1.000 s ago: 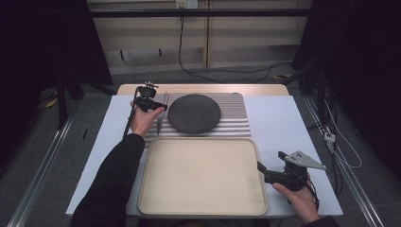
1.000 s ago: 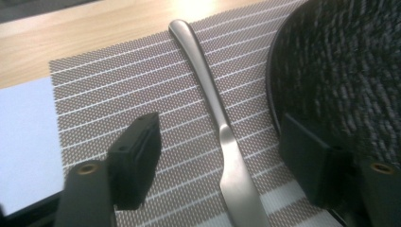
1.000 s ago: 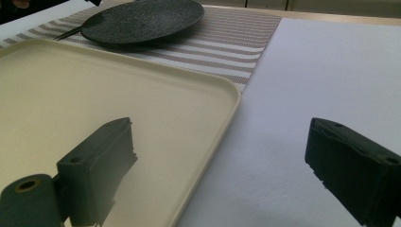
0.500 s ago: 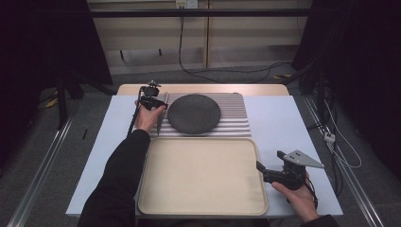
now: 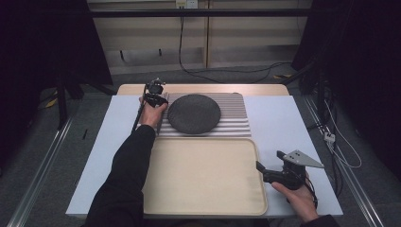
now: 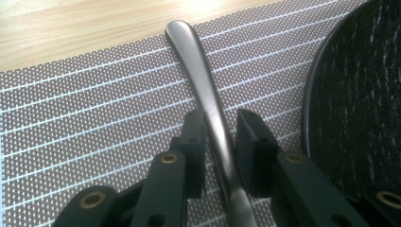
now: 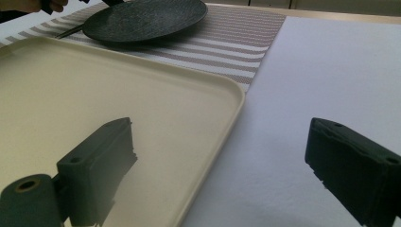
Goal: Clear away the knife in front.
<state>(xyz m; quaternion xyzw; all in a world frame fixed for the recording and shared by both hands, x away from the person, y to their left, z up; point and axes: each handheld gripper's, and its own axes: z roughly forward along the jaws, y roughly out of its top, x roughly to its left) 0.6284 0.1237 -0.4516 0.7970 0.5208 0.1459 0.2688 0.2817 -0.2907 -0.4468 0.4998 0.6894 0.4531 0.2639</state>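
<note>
A white surface stands in a dark room. On the striped mat, a metal handle points toward the far wooden edge. The left gripper fingers pinch it. The black plate lies just beside. The right gripper fingers are spread over the tray edge.

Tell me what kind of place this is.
Probably a lab or recording workspace set up as a dining spot: a white table with a striped placemat, dark plate and beige tray, cables on the floor behind.
</note>
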